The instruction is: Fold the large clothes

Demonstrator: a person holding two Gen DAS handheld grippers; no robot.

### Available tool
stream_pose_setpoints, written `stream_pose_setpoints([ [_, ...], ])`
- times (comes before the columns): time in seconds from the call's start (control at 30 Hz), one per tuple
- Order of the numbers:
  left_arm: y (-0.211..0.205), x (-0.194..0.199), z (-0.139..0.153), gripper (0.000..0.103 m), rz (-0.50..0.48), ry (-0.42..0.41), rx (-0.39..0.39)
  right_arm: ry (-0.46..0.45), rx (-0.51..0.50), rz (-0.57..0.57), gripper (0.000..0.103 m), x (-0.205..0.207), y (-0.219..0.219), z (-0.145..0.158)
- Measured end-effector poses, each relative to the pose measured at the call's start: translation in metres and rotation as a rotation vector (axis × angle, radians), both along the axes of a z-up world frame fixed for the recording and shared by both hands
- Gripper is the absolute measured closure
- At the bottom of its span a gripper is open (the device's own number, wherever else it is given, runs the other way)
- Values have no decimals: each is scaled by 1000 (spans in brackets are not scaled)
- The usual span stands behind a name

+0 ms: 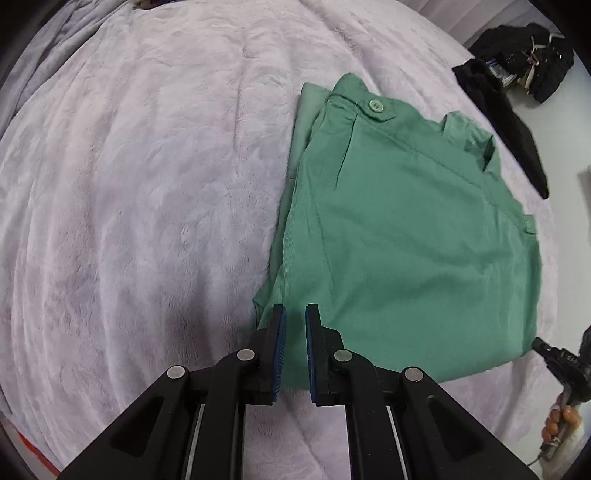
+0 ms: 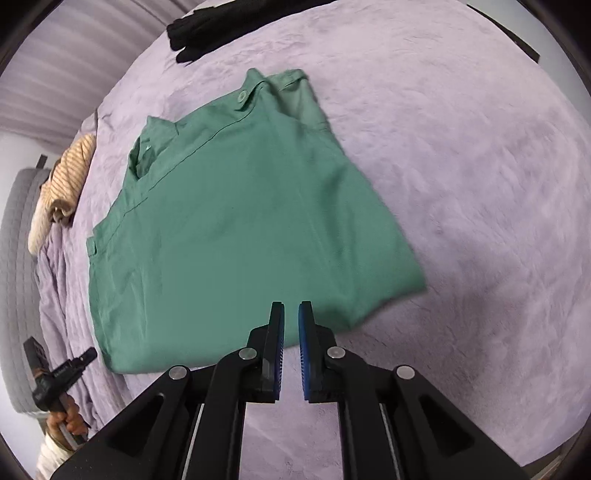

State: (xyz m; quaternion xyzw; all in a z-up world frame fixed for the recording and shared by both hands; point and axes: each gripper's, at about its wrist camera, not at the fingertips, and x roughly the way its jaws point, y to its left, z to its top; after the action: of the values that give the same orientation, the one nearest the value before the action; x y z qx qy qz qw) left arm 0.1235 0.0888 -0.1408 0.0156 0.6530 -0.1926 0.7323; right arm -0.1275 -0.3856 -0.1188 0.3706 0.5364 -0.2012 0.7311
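Now both my jaws are clenched on nothing above the bed [image 1: 129, 221]; the folded green shirt [image 1: 399, 236] lies at twelve o'clock. I'd press its near hem flat, evenly.

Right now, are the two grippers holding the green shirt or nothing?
Left gripper: closed, holding nothing; the green shirt lies below it.
Right gripper: closed, holding nothing.

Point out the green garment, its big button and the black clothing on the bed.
green garment [image 1: 406, 240]: left wrist view, middle of the folded top layer.
big button [image 1: 376, 106]: left wrist view, button's face on the tab.
black clothing [image 2: 221, 26]: right wrist view, its middle.
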Motion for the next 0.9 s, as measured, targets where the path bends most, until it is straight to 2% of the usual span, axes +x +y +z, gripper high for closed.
stream_pose_setpoints([
  [0.07,-13,4,-19,92,-9,-7,100,32,-3,31,94,11,1,-13],
  [0.13,-11,6,-35,89,17,49,84,89,-9,51,94,16,0,-34],
  [0.2,-9,5,-36,89,29,68,81,125,22,30,95,12,-8,-52],
  [0.3,-11,-1,-28,89,-13,46,121,115,61,-31,94,2,-18,-49],
  [0.47,-4,-15,-16,89,-15,53,153,125,74,-49,91,-15,-11,-29],
  [0.57,-4,-27,-8,89,-30,60,156,116,89,-44,77,-20,3,-18],
  [0.63,-9,-35,-2,88,-54,52,167,113,86,-32,54,-17,19,-12],
  [0.9,-6,-66,22,89,-75,50,171,82,90,52,48,-3,69,10],
])
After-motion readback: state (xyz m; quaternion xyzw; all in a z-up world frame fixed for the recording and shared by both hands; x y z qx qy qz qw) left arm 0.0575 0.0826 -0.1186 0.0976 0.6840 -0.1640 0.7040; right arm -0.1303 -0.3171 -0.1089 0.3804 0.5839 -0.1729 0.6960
